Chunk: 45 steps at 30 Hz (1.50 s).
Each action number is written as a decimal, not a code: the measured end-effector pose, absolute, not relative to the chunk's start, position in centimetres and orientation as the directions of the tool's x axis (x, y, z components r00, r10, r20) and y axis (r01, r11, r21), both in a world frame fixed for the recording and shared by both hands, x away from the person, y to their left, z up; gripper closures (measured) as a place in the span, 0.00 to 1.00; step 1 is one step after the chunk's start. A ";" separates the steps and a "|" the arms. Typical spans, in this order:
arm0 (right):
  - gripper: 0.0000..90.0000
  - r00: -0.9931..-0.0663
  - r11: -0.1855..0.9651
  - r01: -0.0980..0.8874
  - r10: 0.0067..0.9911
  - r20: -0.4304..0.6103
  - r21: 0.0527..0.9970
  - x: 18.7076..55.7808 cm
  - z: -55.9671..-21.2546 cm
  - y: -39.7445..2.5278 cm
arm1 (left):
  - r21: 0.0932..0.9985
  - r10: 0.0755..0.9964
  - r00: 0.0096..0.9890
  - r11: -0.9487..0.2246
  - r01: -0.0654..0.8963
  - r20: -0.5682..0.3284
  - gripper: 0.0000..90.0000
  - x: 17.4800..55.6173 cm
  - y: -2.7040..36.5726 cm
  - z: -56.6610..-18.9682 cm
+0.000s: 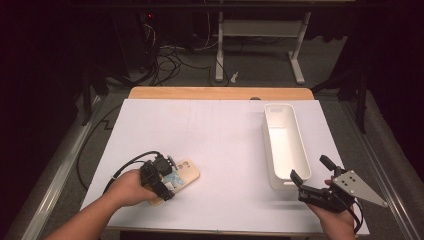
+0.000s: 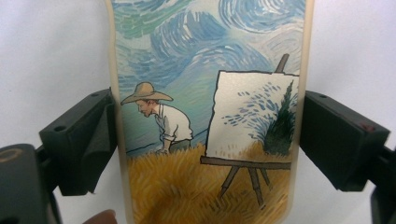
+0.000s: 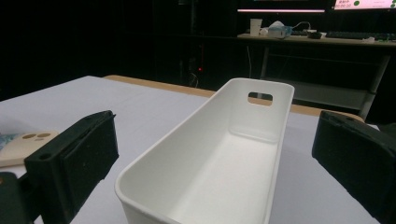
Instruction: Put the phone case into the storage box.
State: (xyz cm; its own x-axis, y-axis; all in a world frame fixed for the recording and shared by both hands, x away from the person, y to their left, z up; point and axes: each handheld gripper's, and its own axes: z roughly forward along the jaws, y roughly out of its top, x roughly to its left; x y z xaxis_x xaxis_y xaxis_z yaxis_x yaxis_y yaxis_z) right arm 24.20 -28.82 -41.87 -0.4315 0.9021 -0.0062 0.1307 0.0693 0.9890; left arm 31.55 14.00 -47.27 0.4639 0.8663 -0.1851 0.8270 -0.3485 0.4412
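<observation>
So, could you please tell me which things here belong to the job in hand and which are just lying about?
In the job:
- phone case, between the left gripper's jaws
- white bin, just ahead of the open right gripper
- white sheet they lie on

Lying about:
- cables on the floor
- white desk frame
- cup on the far desk

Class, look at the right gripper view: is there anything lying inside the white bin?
No: the white bin shows a bare floor and bare walls, with the right gripper open at its near end.
</observation>
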 end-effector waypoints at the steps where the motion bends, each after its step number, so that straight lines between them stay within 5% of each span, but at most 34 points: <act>1: 0.01 -0.431 0.069 0.131 0.902 -0.006 0.989 24.2 -41.9 -28.8 | 0.440 0.866 0.464 -0.349 0.827 -0.186 0.13 31.6 14.1 -47.2; 27: 0.01 -0.433 0.072 0.130 0.902 -0.008 0.989 24.2 -41.9 -28.8 | 0.595 0.791 0.528 -0.271 0.757 -0.311 0.14 30.5 14.2 -45.4; 45: 0.01 -0.435 0.077 0.126 0.900 -0.014 0.989 24.2 -41.9 -28.7 | 0.745 0.630 0.589 -0.023 0.666 -0.507 0.13 29.6 14.4 -44.2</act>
State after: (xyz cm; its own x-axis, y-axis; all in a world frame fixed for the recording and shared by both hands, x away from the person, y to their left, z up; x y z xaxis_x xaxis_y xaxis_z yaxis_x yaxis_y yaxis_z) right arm 24.24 -28.72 -41.91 -0.4350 0.9003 -0.0145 0.1257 0.0766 0.9891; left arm 29.63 14.38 -44.18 0.5887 0.6299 -0.5066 0.6664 -0.0235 0.7452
